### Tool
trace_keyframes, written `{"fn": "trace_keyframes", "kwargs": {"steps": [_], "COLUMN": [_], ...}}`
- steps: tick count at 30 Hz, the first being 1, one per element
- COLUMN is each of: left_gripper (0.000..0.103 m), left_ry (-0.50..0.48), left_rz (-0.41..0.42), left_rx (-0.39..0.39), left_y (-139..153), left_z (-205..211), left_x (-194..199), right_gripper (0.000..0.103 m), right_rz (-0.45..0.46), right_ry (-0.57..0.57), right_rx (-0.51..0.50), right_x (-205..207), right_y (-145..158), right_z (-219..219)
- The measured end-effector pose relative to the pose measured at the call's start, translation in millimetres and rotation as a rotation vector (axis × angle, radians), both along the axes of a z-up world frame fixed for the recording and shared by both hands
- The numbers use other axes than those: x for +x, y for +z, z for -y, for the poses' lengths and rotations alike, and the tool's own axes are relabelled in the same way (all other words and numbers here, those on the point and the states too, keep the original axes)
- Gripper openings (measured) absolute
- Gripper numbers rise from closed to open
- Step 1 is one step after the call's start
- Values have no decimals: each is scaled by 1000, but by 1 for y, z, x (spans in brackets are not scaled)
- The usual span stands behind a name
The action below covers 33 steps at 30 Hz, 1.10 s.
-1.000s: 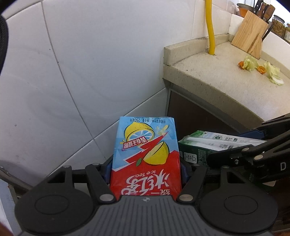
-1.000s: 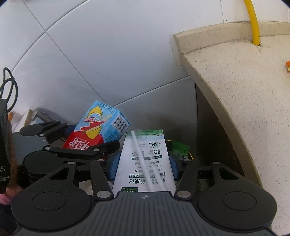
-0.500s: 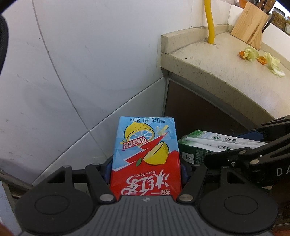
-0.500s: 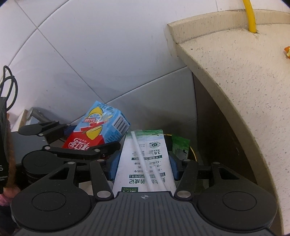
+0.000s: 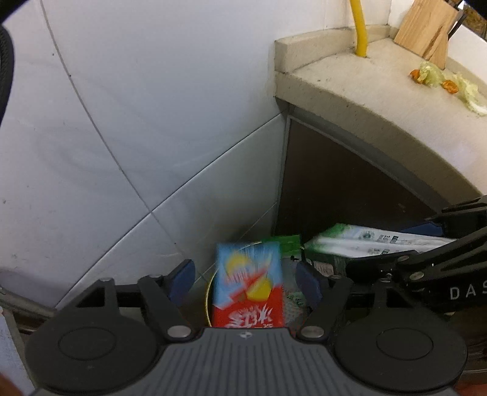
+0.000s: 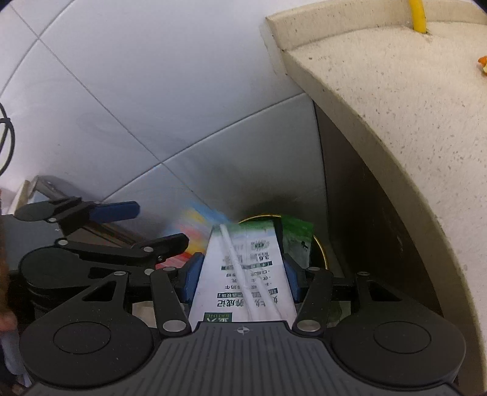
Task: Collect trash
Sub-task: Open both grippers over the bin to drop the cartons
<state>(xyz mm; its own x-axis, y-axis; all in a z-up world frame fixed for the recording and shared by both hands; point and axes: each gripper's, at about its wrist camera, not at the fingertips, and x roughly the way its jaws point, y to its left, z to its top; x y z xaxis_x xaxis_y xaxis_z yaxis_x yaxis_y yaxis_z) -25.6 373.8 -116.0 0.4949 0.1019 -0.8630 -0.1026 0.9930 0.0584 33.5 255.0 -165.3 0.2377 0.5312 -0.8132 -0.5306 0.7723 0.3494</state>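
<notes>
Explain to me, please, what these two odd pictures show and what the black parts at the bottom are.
Each picture comes from a camera mounted on a hand-held two-finger gripper, looking forward along its blue-padded fingers. There is no robot: a person holds one gripper in each hand.

In the left wrist view, the left gripper is open. The red and blue ice tea carton is between its fingers, clear of both and blurred, probably dropping toward the yellow-rimmed bin below.

In the right wrist view, the right gripper is shut on a white and green milk carton above the same bin.

On the right is a stone countertop with vegetable scraps and a knife block.
</notes>
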Motion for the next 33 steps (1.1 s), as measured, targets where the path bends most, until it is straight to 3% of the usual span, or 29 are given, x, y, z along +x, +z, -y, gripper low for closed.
{"fn": "trace_keyframes", "kwargs": {"steps": [14, 33], "left_gripper": [73, 73], "left_ry": [0, -30], "left_rz": [2, 89], "left_rx": [-3, 17], "left_y": [-2, 13], "left_z": [-1, 8], "left_x": [-1, -16], "right_gripper": [67, 72], "right_rz": [-32, 17], "right_ry": [-52, -63], "right_rx": [25, 46], "right_x": [9, -6], "right_y": [-7, 15], "right_z": [13, 44]}}
